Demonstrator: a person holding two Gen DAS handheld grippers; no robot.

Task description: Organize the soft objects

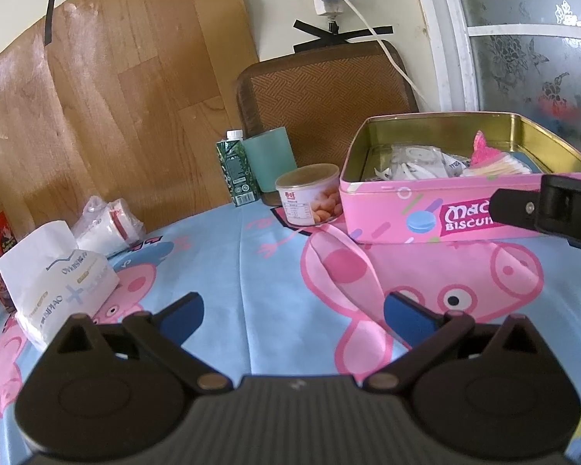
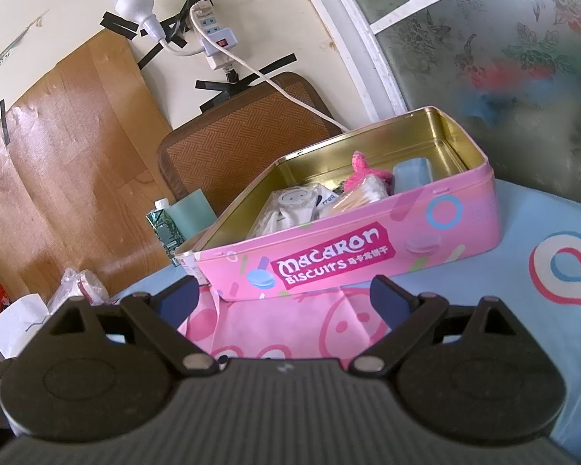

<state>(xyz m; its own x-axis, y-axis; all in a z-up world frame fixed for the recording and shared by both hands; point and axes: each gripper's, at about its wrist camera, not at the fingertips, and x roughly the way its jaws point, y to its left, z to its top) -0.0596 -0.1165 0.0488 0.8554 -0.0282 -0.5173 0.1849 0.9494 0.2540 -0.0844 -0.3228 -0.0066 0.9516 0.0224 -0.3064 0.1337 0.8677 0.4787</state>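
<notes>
both the left gripper (image 1: 293, 312) and the right gripper (image 2: 284, 298) are wide apart and hold nothing, near the pink tin (image 2: 368, 248) on the tablecloth (image 1: 251, 255)

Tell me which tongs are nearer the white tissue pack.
Left. The left tongs hover just right of the white tissue pack; the right tongs face the pink biscuit tin, farther away.

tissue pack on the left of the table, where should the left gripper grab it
Grip the tissue pack across its soft plastic body, coming from above with the open left gripper. It lies flat on the tablecloth, with one tissue sticking up that would likely just pull out.
</notes>
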